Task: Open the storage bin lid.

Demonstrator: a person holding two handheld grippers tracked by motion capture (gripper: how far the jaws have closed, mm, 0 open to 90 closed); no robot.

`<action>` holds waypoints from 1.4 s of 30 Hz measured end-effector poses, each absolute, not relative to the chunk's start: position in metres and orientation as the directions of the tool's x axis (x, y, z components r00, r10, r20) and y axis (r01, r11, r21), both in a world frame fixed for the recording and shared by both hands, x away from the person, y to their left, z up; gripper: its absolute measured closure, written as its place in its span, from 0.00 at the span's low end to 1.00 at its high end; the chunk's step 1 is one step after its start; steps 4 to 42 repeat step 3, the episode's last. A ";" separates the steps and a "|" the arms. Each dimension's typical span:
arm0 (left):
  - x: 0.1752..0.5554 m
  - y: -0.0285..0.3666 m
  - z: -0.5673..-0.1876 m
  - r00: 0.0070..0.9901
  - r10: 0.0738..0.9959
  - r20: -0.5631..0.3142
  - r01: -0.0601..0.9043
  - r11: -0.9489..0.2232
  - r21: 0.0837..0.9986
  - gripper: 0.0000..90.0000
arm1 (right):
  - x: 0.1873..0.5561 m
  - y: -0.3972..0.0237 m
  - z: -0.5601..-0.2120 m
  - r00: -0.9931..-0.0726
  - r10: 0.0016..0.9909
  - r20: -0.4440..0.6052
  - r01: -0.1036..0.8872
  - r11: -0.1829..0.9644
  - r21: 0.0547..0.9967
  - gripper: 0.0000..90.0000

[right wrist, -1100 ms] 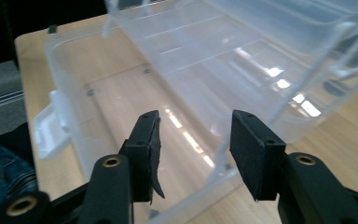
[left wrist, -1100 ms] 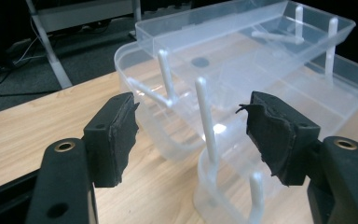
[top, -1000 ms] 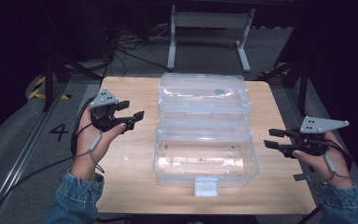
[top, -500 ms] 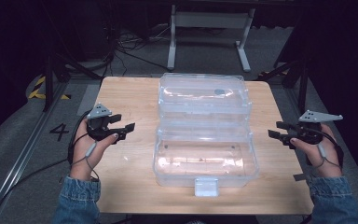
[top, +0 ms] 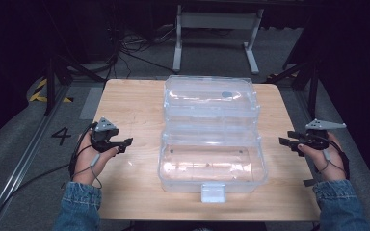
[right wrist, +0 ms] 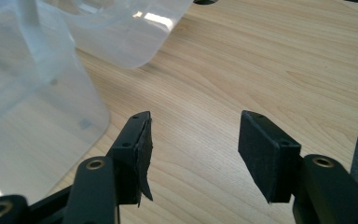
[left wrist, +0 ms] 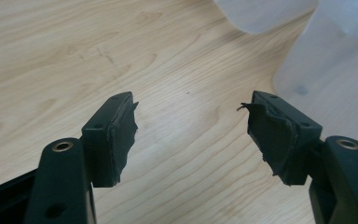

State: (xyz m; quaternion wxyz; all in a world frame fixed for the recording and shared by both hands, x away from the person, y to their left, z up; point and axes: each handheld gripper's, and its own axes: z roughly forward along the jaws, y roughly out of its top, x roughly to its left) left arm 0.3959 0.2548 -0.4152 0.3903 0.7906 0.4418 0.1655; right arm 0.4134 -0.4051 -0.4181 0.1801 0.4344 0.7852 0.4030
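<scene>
Clear plastic box [top: 212, 144] carries no readable label; floor number [top: 61, 135] reads "4".

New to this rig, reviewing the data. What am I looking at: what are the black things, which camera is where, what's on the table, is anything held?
No robot arm here: a person holds a two-jaw hand tool in each hand. The high view looks down from above the person's side of the wooden table; the left tool sits at its left, the right tool at its right. The other two pictures come from cameras riding on each tool, looking along its black jaws. On the table stands a clear plastic box, open and empty as far as I can see, its lid hinged back behind it. Both tools are open over bare wood beside the box, the right one's jaws having just moved. Nothing is held.
</scene>
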 end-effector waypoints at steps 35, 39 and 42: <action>0.397 0.256 -0.425 0.532 0.841 -0.104 0.591 -0.280 0.757 0.37 | 0.416 -0.407 -0.423 -0.558 0.825 0.087 0.519 0.266 0.812 0.51; 0.397 0.256 -0.425 0.532 0.841 -0.104 0.591 -0.280 0.757 0.37 | 0.416 -0.407 -0.423 -0.558 0.825 0.087 0.519 0.266 0.812 0.51; 0.397 0.256 -0.425 0.532 0.841 -0.104 0.591 -0.280 0.757 0.37 | 0.416 -0.407 -0.423 -0.558 0.825 0.087 0.519 0.266 0.812 0.51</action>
